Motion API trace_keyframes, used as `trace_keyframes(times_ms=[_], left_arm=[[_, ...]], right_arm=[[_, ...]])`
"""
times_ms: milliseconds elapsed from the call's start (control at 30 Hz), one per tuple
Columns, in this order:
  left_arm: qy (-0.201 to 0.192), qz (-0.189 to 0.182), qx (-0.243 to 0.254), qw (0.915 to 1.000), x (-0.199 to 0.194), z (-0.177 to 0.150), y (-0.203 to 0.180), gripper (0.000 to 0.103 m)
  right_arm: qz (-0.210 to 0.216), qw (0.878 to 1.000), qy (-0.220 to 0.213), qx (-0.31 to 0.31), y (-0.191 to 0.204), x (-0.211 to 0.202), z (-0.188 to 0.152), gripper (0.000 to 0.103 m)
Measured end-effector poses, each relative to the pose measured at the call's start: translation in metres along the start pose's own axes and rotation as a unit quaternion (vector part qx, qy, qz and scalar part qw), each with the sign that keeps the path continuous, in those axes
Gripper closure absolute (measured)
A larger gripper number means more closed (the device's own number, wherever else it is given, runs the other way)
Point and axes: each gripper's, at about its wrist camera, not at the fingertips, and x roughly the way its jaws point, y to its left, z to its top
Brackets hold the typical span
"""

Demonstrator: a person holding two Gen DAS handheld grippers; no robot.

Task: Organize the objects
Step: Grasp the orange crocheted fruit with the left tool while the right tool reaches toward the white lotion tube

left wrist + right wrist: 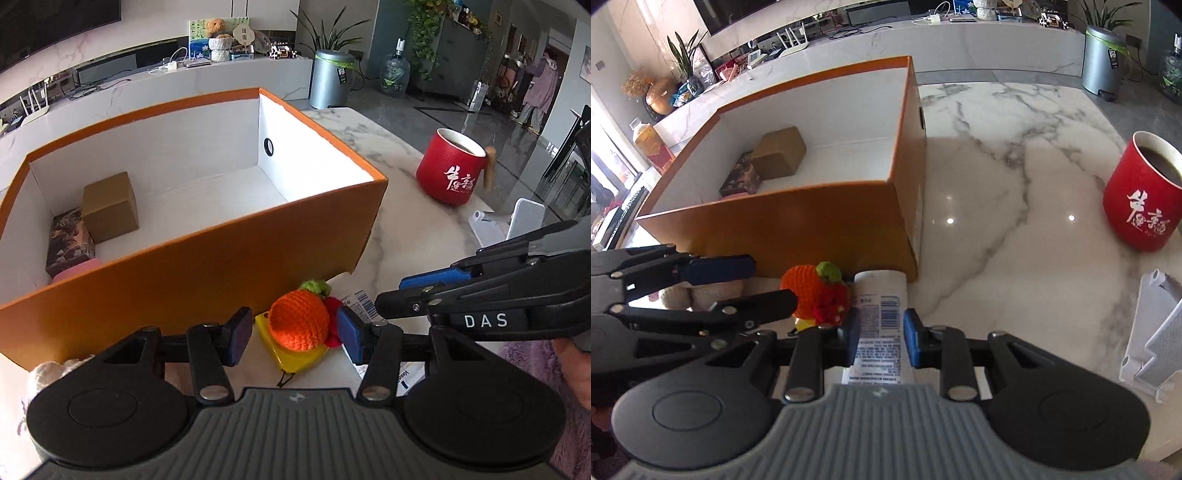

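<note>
Clutter is what's left on the marble tabletop (1015,155), bunched against the near wall of the big orange box (207,254). The left tool (295,334) stands released, its blue pads straddling a crocheted orange toy (299,319) that sits on a yellow piece (295,356), with something red knitted pressed against the toy's right side. The right tool (880,338) is also unclenched, its pads either side of a white tube (881,295) lying flat with its printed label up; I can't say whether the pads touch it yet. The tube lies just beside the knitted pile, its far end near the box wall. Inside the box a brown carton (110,206) and a dark patterned packet (70,238) already sit in the left corner, so the sorting looks partly done. To do this step well, I'd judge each tool should close squarely across the middle of its item, the left one catching only the soft orange toy and not the yellow piece under it, then lift straight up high enough to clear the tall wall. The two tools are crowded together, so moving one at a time seems wise, and the full red mug (1141,195) off to the right is best kept clear of.
</note>
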Motion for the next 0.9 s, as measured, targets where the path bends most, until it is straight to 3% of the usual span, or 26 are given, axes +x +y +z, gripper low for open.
trace_keyframes(times_ms=[267, 400, 633, 900], left_arm=[[-0.004, -0.025, -0.048, 0.9985, 0.007, -0.003, 0.012, 0.042], [0.007, -0.05, -0.069, 0.9963, 0.011, -0.006, 0.016, 0.05], [0.003, -0.044, -0.061, 0.9972, 0.003, -0.009, 0.016, 0.055], [0.014, 0.005, -0.089, 0.9959, -0.021, -0.017, 0.032, 0.056]], right_arm=[[0.013, 0.999, -0.006, 0.031, -0.012, 0.014, -0.002, 0.076], [0.015, 0.999, 0.0, 0.043, -0.015, 0.017, -0.002, 0.076], [0.005, 0.999, -0.009, 0.031, -0.009, 0.018, -0.004, 0.076], [0.0, 0.999, -0.035, -0.009, 0.006, 0.013, -0.004, 0.076]])
